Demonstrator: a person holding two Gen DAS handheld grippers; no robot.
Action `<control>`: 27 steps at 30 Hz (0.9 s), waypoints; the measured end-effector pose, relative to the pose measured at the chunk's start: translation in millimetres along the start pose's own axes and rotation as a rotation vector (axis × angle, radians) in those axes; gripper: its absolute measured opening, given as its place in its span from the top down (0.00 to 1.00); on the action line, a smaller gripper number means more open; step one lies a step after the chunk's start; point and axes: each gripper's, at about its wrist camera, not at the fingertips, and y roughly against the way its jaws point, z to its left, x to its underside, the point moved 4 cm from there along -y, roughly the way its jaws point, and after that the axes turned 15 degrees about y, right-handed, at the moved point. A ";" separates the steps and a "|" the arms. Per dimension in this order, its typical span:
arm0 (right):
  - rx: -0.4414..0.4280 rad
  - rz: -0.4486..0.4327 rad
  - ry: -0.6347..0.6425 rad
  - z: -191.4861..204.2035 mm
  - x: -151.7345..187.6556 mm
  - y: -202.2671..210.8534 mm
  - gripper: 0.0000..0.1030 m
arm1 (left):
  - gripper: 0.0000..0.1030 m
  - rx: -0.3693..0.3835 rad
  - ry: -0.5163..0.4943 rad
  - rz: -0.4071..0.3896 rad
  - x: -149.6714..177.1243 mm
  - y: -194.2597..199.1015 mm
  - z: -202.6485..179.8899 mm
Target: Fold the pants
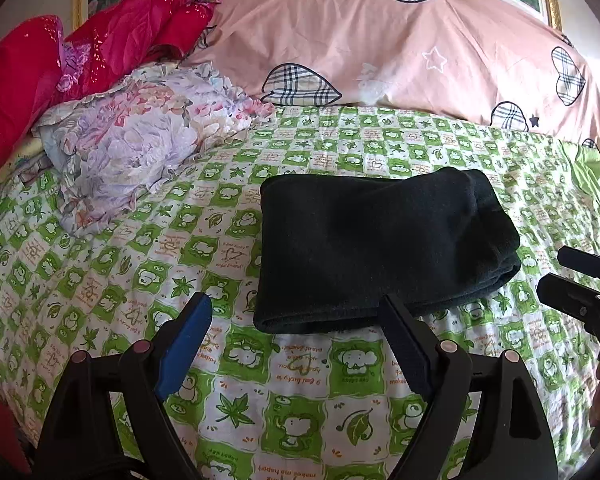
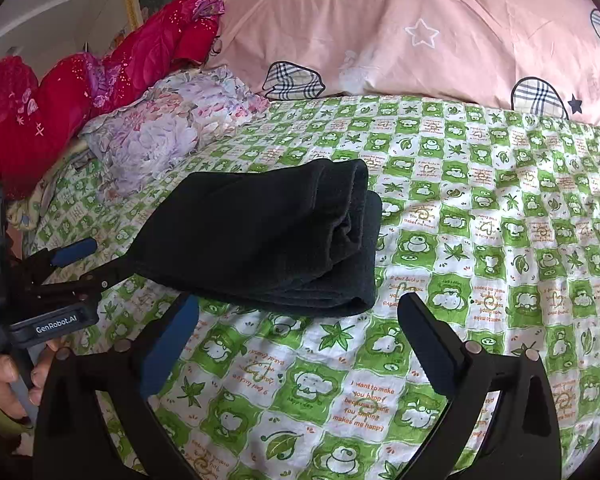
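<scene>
Two tongs, left (image 1: 296,336) and right (image 2: 296,336), are held spread and empty just short of the pants (image 1: 380,248). Pants: dark, soft, thick, light; folded in a stack on the bed (image 1: 300,420). Grasp is advised at the layered near edge.

Black pants (image 1: 384,248) lie on a green-and-white checked sheet (image 1: 220,232) beside a pink heart-patterned pillow (image 1: 380,40).

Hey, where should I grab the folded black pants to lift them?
Probably the thick stacked edge of the black pants nearest the right gripper: layers end together there. Slide one open finger under from the near side; the left gripper could support the opposite end.
</scene>
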 end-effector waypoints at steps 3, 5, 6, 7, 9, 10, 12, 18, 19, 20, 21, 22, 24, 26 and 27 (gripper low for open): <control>0.008 -0.008 0.006 2.7 1.6 2.3 0.02 | 0.17 -0.002 -0.002 -0.012 0.1 3.5 1.1; 0.019 -0.015 0.020 4.8 2.0 4.2 0.02 | 0.17 -0.001 -0.001 -0.025 0.1 6.6 1.9; 0.026 -0.021 0.029 6.5 2.2 5.5 0.02 | 0.17 0.001 -0.003 -0.031 0.0 7.6 1.8; 0.029 -0.028 0.038 7.7 1.8 6.7 0.02 | 0.17 0.003 -0.006 -0.035 -0.1 8.4 1.8; 0.039 -0.040 0.054 9.8 1.3 8.4 0.00 | 0.16 0.003 -0.015 -0.044 0.5 9.7 1.0; 0.046 -0.042 0.059 10.3 1.0 8.5 0.00 | 0.16 0.001 -0.022 -0.049 1.2 10.1 0.1; 0.053 -0.043 0.068 11.6 1.1 7.0 0.00 | 0.16 -0.005 -0.037 -0.055 3.7 10.1 -2.0; 0.054 -0.023 0.054 11.1 6.9 -3.6 0.00 | 0.14 -0.029 -0.065 -0.055 9.5 3.1 -5.4; 0.055 -0.024 0.054 11.5 7.3 -4.7 0.00 | 0.12 -0.032 -0.068 -0.056 9.8 1.8 -5.3; 0.055 -0.027 0.054 12.1 7.4 -5.8 0.00 | 0.10 -0.034 -0.070 -0.057 10.3 0.4 -5.6; 0.051 -0.030 0.055 12.6 7.4 -6.8 0.00 | 0.09 -0.036 -0.070 -0.059 11.2 0.2 -6.5; 0.049 -0.032 0.056 13.7 7.0 -7.9 0.00 | 0.07 -0.041 -0.072 -0.063 11.4 -0.9 -6.5; 0.052 -0.029 0.069 16.9 5.6 -11.3 0.00 | 0.06 -0.048 -0.079 -0.069 11.9 -2.1 -7.3; 0.056 -0.023 0.082 19.7 4.5 -14.4 0.00 | 0.04 -0.048 -0.087 -0.071 12.0 -3.3 -8.0; 0.055 -0.024 0.086 20.8 4.1 -15.5 0.00 | 0.04 -0.045 -0.089 -0.070 12.2 -3.6 -8.3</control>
